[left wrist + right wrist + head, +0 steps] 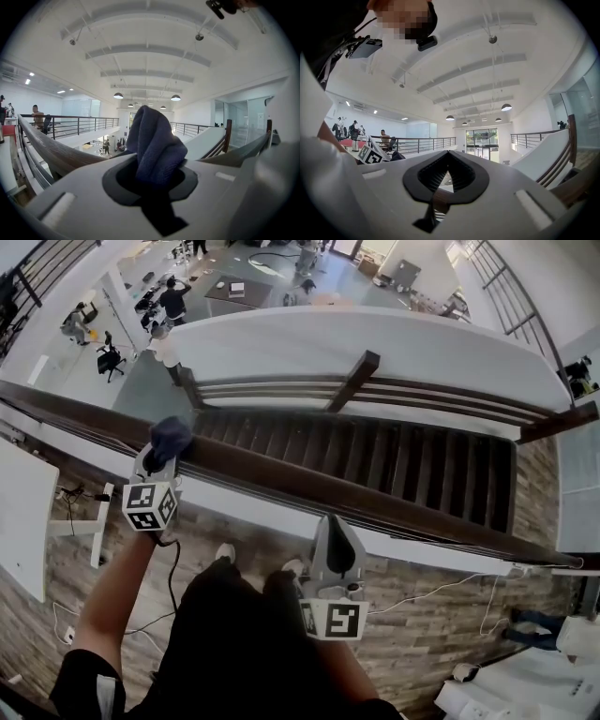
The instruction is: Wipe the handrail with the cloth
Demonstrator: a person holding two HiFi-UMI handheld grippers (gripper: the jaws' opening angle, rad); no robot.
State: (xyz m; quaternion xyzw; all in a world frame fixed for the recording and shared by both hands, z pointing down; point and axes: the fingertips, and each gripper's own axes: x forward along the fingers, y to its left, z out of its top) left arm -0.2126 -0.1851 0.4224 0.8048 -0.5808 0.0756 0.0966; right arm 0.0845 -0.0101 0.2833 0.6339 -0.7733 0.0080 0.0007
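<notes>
Handrail [375,502] of dark wood crosses your head view on a slant, from nine o'clock down to four o'clock. A staircase [394,456] with dark treads drops away beyond it, toward twelve o'clock.

Your left tool [161,463] is at ten o'clock from the middle of that view, its marker cube turned toward you. Its jaws pinch a dark blue cloth [171,439]. The cloth bunches up out of the jaws in a rounded wad, and that wad rests on the top of the rail. In the left gripper view the cloth fills the gap between the jaws, with the rail running off at nine o'clock behind it.

Your right tool [335,532] is at six o'clock, well apart from the left one along the rail. Its tips point at the near edge of the rail, and whether they touch it cannot be told. Its jaws are pressed together at the tips with nothing between them; through the opening behind the tips the right gripper view shows only rail and stairs.

You stand on a wood-plank floor [441,624], and a white surface [19,521] lies at nine o'clock.
</notes>
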